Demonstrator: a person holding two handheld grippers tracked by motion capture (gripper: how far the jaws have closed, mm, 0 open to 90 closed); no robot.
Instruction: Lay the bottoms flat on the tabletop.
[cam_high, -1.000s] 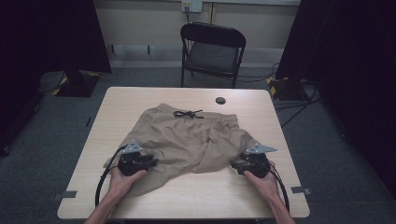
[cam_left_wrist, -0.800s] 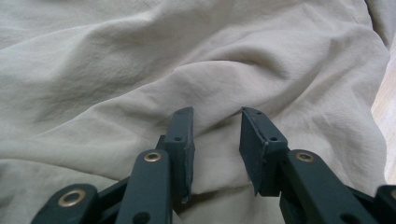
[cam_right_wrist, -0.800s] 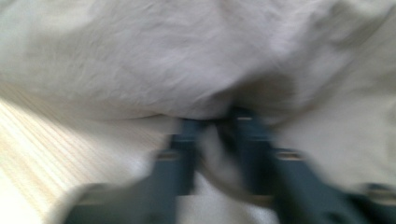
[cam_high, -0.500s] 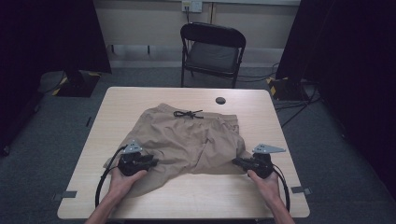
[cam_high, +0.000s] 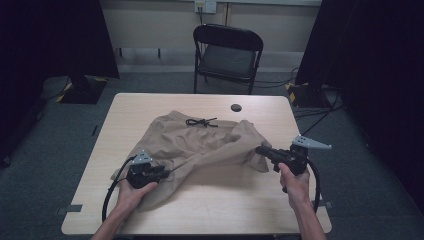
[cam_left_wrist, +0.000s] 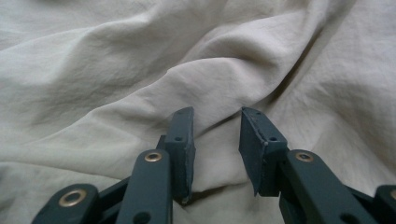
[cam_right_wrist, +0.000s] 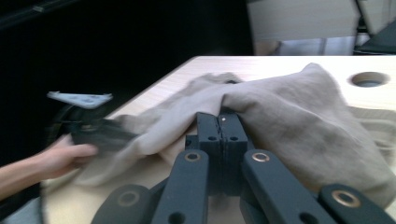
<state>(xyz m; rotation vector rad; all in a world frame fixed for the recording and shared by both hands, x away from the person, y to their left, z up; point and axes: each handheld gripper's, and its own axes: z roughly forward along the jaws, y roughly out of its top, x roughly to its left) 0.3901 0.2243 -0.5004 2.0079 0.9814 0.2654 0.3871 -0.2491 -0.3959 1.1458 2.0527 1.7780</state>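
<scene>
Khaki shorts (cam_high: 200, 145) with a black drawstring (cam_high: 201, 122) lie crumpled on the wooden table (cam_high: 235, 200). My left gripper (cam_high: 162, 173) rests on the shorts' near left part. Its jaws stand open in the left gripper view, with a fold of the cloth (cam_left_wrist: 140, 70) running between the left gripper's (cam_left_wrist: 217, 140) tips. My right gripper (cam_high: 259, 149) is at the right, raised off the table. It is shut on the shorts' right edge, and the cloth (cam_right_wrist: 299, 116) drapes over the right gripper (cam_right_wrist: 219, 123). The left gripper (cam_right_wrist: 93, 130) appears blurred farther off in that view.
A round cable hole (cam_high: 236, 107) sits in the table's far right part. A black folding chair (cam_high: 227, 50) stands behind the table. Bare tabletop lies along the near edge and the left side. Dark curtains flank the room.
My right gripper has moved right and lifted, pulling the shorts' right edge up into a stretched ridge. The left gripper has stayed in place.
</scene>
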